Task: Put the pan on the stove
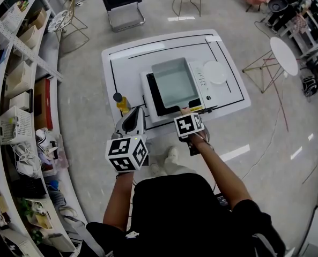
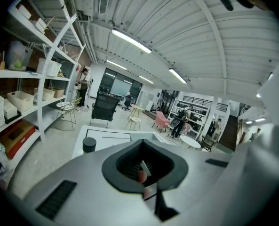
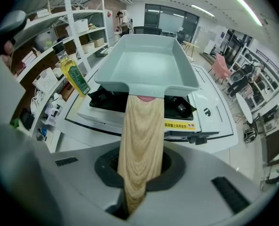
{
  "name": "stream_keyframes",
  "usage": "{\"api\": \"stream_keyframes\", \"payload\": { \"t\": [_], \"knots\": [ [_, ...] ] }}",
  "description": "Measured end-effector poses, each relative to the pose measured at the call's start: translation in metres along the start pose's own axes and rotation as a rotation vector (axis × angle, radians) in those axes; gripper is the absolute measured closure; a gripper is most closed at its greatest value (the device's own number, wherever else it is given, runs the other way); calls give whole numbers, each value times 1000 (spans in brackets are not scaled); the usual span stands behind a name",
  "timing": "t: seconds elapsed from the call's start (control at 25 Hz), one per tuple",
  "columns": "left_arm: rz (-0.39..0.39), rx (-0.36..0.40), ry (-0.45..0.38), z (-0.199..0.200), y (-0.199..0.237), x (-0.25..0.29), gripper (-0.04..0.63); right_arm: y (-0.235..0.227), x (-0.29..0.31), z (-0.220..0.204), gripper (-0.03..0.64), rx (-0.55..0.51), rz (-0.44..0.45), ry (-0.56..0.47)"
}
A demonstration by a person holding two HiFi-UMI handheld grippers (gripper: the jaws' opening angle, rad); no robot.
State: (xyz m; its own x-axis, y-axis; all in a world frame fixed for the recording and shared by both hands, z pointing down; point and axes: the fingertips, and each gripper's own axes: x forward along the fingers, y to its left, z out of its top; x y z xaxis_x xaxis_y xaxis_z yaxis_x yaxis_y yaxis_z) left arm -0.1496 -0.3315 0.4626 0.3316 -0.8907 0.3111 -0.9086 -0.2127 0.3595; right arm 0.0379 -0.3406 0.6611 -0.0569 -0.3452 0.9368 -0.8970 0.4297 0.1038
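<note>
Clamped on the wooden handle (image 3: 141,131) is the right claw (image 3: 140,173), its jaws pinching the end of the handle and pointing steeply down. From that handle the pale blue-grey pan (image 3: 148,62) reaches forward over the black top of the stove (image 3: 179,108). The head view shows it covering most of the cooking area. Whether its base is already borne by the stove cannot be told; its near edge seems to be a little raised. The left claw (image 1: 132,121) is held off to the left, near the worktop's front edge. Nothing is gripped in it, and whether its jaws are spread or pressed together cannot be made out in any view.

Several risks are judged to remain. Because the pan is held only at the end of a smooth handle, it could twist or slide in the pinch if it is lowered unevenly. If the grip is let go before the base lies flat, the pan could rock or be left off-centre. A sideways swing could send the pan against the oil bottle (image 3: 73,74) beside the stove's left side, or against the white plate (image 1: 215,72) just beyond its right side.

Counted on the white worktop (image 1: 231,98): one pan, one stove, one bottle, one plate. Two claws are in view.
</note>
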Motion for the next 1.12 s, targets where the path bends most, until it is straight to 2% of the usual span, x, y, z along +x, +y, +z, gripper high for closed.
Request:
{"api": "stream_keyframes", "payload": {
  "t": [0.24,0.56,1.12],
  "knots": [
    [-2,-4,1,-1,-1,0,588,2,-3,0,596,0,21,38],
    [5,-6,0,-3,-1,-4,588,4,-6,1,595,20,55,35],
    [-5,2,-2,-4,-13,-4,588,1,-20,6,522,71,80,11]
  ]
}}
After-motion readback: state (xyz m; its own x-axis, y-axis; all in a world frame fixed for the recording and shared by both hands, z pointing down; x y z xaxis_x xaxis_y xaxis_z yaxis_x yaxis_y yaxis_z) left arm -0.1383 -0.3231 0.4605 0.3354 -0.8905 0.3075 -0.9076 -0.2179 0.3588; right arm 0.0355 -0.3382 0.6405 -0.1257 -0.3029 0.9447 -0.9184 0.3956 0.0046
